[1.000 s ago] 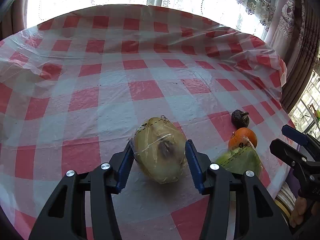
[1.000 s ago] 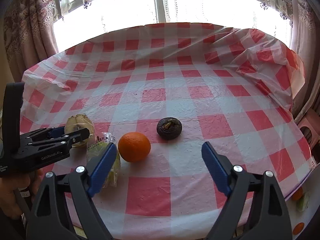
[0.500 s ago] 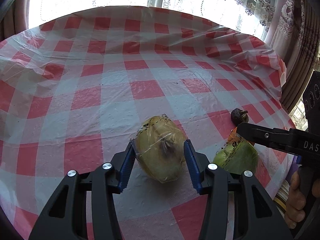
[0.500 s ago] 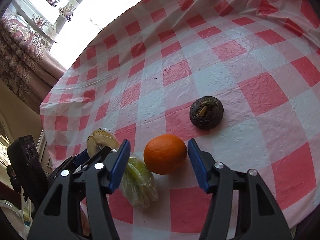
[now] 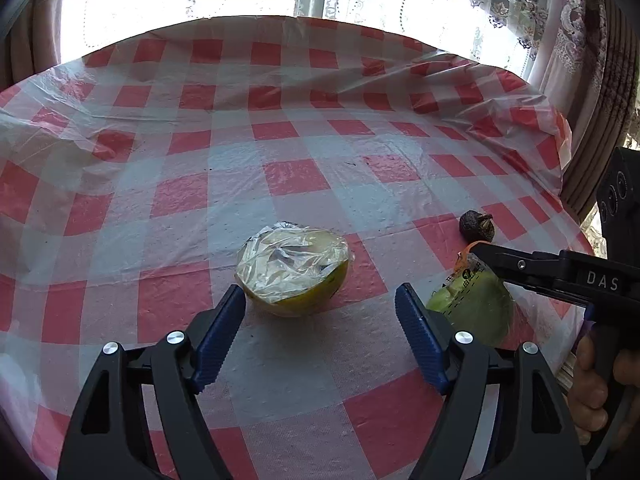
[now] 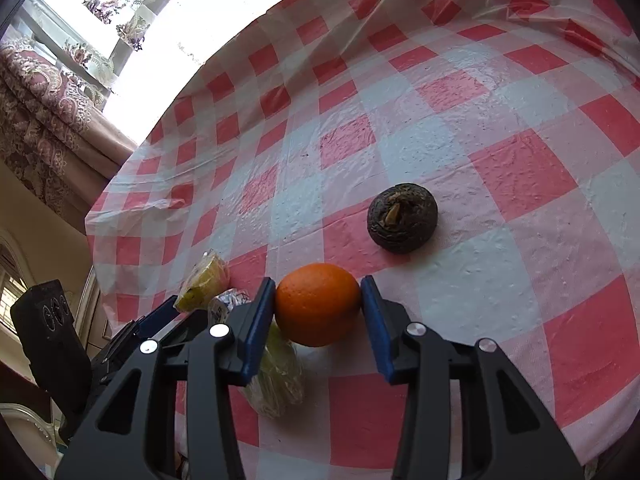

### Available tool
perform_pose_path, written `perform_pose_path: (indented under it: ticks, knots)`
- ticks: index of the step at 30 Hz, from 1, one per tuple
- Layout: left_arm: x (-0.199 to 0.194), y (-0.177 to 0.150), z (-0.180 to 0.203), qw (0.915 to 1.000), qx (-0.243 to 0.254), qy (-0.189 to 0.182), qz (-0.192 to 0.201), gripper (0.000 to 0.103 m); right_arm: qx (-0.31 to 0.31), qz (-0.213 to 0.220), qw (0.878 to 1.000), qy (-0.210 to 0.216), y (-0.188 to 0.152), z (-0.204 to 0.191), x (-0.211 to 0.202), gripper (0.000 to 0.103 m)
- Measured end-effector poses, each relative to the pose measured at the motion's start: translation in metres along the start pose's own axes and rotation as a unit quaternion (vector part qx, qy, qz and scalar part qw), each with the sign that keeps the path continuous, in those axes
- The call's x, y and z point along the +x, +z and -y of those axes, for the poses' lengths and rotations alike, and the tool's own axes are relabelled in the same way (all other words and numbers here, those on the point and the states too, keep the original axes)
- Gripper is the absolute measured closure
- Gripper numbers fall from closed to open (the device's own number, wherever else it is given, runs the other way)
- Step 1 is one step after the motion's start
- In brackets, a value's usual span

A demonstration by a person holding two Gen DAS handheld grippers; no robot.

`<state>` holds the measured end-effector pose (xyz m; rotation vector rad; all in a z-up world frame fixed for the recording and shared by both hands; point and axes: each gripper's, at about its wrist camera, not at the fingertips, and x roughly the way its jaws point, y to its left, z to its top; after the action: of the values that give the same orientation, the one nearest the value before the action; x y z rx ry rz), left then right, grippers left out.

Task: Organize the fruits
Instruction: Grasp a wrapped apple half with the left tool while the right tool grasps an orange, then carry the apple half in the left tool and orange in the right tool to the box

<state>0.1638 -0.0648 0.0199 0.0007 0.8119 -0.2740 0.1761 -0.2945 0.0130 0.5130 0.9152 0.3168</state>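
Orange [image 6: 318,304], round, smooth, bright

"DAS", perhaps cut off, on the right gripper [image 5: 476,249].

I see a round table under a red-and-white checked cloth [image 5: 296,176] with a clear plastic sheet over it. 4 things lie directly on it, all close to the near edge. The cut yellow fruit wrapped in film [image 5: 292,270] rests cut face up. Toward the right edge lies a green fruit in a plastic bag [image 5: 474,304], an orange [image 6: 318,304] touching it, and a dark wrinkled round fruit [image 6: 402,218] slightly farther in, apart from the others.
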Motion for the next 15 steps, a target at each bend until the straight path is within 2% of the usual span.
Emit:
perform_pose_path:
  ticks: [5, 10, 15]
  knots:
    - [0.007, 0.003, -0.004, 1.0, -0.002, 0.001, -0.006, 0.029, 0.0, 0.014, 1.0, -0.017, -0.001, 0.006, -0.01, 0.059]
    - [0.012, 0.005, -0.002, 0.9997, 0.009, 0.021, -0.008, 0.042, -0.017, 0.034, 0.998, -0.047, -0.003, 0.008, -0.025, 0.059]
    - [0.012, 0.005, -0.001, 0.9995, 0.018, 0.026, -0.009, 0.043, -0.044, 0.045, 0.994, -0.085, -0.009, 0.007, -0.039, 0.059]
